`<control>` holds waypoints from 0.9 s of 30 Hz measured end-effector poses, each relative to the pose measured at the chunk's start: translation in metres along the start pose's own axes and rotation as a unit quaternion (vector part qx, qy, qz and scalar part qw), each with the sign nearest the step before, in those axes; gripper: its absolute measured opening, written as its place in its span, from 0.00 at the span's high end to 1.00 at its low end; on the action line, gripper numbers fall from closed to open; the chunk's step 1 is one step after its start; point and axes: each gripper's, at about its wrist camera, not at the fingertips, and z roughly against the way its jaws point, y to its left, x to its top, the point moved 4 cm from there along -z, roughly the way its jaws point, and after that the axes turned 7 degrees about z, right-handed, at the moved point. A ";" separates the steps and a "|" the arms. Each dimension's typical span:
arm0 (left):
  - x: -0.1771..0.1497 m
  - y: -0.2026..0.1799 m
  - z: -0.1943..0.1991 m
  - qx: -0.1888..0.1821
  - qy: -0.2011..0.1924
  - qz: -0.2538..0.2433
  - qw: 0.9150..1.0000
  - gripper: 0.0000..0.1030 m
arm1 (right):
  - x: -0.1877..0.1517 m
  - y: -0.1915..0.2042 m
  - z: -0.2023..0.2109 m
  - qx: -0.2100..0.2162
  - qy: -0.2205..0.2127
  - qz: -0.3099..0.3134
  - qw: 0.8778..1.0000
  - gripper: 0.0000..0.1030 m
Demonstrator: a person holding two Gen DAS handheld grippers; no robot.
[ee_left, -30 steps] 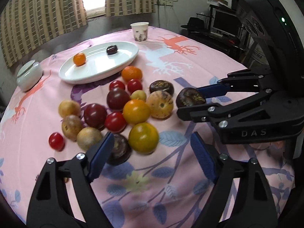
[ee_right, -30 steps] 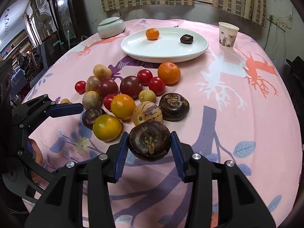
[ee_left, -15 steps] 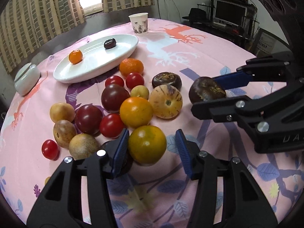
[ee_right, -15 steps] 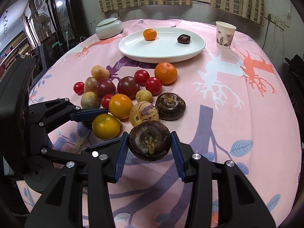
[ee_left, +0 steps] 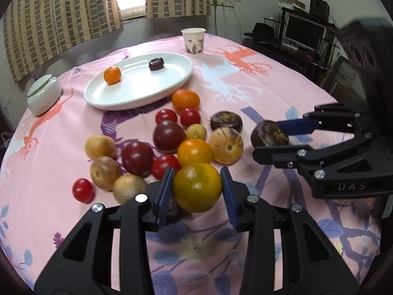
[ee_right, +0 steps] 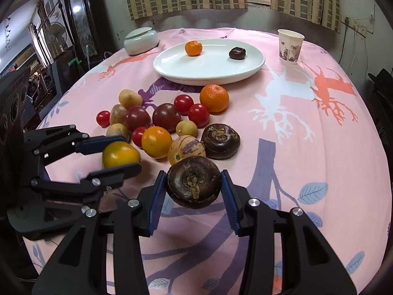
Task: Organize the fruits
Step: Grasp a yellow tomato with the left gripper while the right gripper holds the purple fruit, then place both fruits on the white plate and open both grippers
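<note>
My left gripper [ee_left: 196, 191] has its jaws closing, and both blue pads touch the sides of a yellow-orange fruit [ee_left: 196, 186] at the near edge of the fruit pile. The right wrist view shows that same fruit [ee_right: 120, 153] between the left fingers. My right gripper [ee_right: 192, 191] is shut on a dark purple-brown fruit [ee_right: 194, 182] and holds it just above the cloth, right of the pile. A white oval plate [ee_left: 137, 91] at the back carries a small orange [ee_left: 112, 75] and a dark fruit [ee_left: 156, 63].
Several loose fruits lie in a pile [ee_left: 169, 135] on the pink tablecloth: red tomatoes, dark ones, tan ones, oranges. A paper cup [ee_left: 193, 38] stands behind the plate, and a white lidded jar [ee_left: 43, 93] sits at the far left. Shelves and a monitor stand beyond the table.
My left gripper went forward to the yellow-orange fruit and its wide-open jaws came in against it. The right gripper kept still with the dark fruit.
</note>
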 end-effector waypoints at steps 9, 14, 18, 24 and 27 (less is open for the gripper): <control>0.052 0.038 0.021 0.025 -0.034 0.026 0.999 0.62 | 0.030 -0.009 0.023 -0.037 -0.039 -0.013 0.998 0.57; 0.099 0.060 0.016 0.042 -0.049 0.037 0.997 0.62 | 0.074 -0.025 0.019 -0.052 -0.042 0.006 0.998 0.57; 0.132 0.076 -0.005 0.054 -0.044 0.050 0.996 0.62 | 0.115 -0.044 -0.003 -0.054 -0.044 -0.004 0.998 0.57; 0.169 0.111 -0.061 0.085 -0.015 0.073 0.994 0.62 | 0.160 -0.072 -0.060 -0.057 -0.028 -0.015 0.998 0.57; 0.177 0.125 -0.090 0.095 0.002 0.080 0.992 0.62 | 0.174 -0.085 -0.092 -0.065 -0.006 -0.019 0.998 0.57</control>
